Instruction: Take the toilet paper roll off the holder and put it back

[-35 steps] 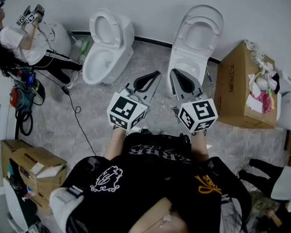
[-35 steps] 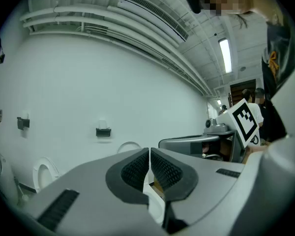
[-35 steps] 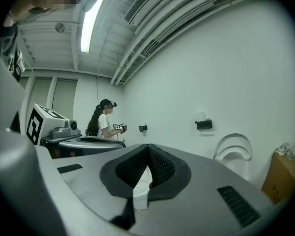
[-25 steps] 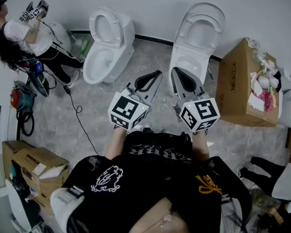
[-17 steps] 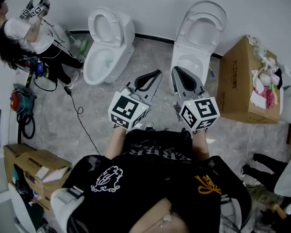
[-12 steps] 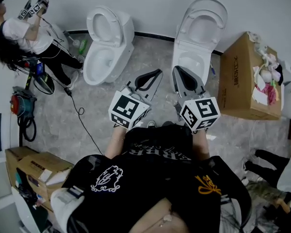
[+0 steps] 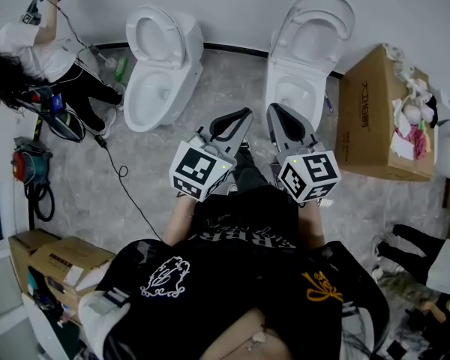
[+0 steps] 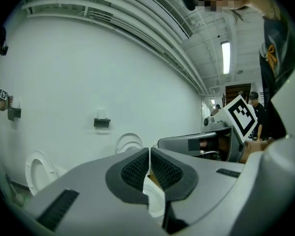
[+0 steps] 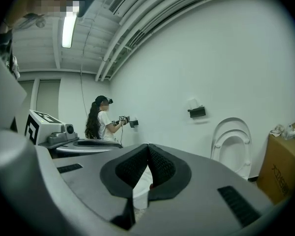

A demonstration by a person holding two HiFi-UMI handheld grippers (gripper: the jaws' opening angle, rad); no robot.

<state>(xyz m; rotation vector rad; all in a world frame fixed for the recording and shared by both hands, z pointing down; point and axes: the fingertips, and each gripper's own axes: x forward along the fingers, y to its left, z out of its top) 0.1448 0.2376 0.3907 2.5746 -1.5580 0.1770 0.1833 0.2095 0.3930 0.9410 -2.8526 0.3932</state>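
Head view: left gripper [image 7: 242, 115], right gripper [image 7: 274, 112] both closed, empty

I see a toilet [image 7: 304, 66] against the white wall [image 7: 232, 6]; left of it a second toilet [image 7: 157, 66], right of it a cardboard box [image 7: 375, 118], grey floor [image 7: 150, 163].

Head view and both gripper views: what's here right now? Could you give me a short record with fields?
Place: room with a left toilet and a right toilet, lids up
Left gripper: jaws together, nothing held
Right gripper: jaws together, nothing held
Wall holder: on the white wall, neither gripper touching it
Roll: too small to make out
Also: cardboard box; another person at the wall
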